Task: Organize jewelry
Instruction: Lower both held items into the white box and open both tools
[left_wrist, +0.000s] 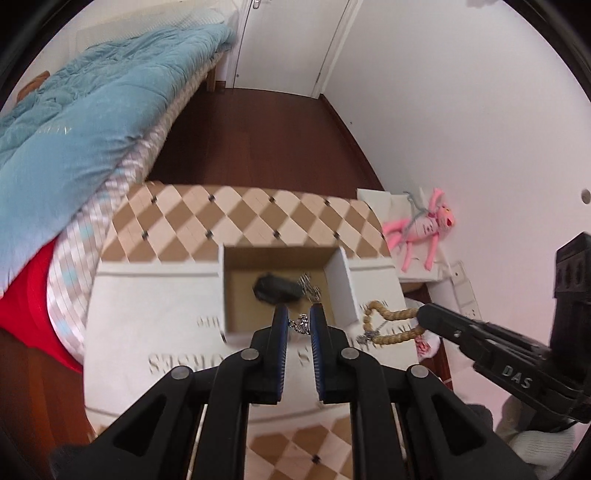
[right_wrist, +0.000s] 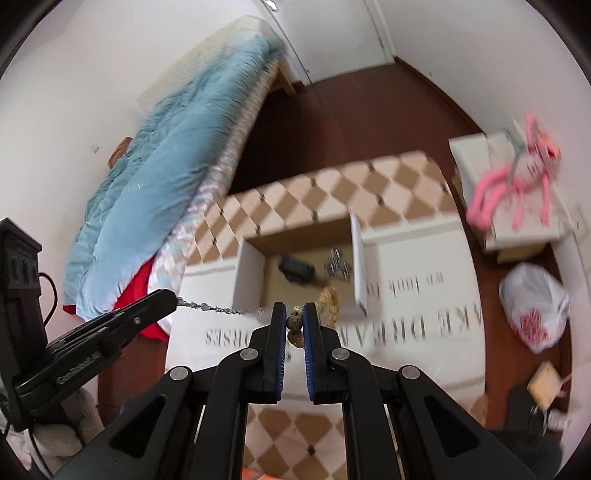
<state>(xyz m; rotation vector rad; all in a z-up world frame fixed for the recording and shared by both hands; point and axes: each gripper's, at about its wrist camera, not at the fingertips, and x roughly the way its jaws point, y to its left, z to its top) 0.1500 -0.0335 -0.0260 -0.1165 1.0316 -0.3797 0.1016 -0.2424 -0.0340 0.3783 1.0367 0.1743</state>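
Observation:
My left gripper (left_wrist: 299, 323) is shut on a thin silver chain (left_wrist: 302, 325); the chain shows hanging from it in the right wrist view (right_wrist: 214, 307). My right gripper (right_wrist: 295, 321) is shut on a tan beaded bracelet (right_wrist: 295, 325), whose loop (left_wrist: 384, 325) shows in the left wrist view. Both hover just in front of an open cardboard box (left_wrist: 341, 284) set in a white lettered surface (left_wrist: 155, 314). Inside the box lie a black object (left_wrist: 275, 290) and a silvery jewelry piece (left_wrist: 308, 284).
A table with a diamond-pattern cloth (left_wrist: 240, 214) carries the box. A bed with a blue quilt (left_wrist: 85, 110) stands at left. A pink plush toy (left_wrist: 424, 229) lies on a white stand at right. A plastic bag (right_wrist: 532, 306) sits on the brown floor.

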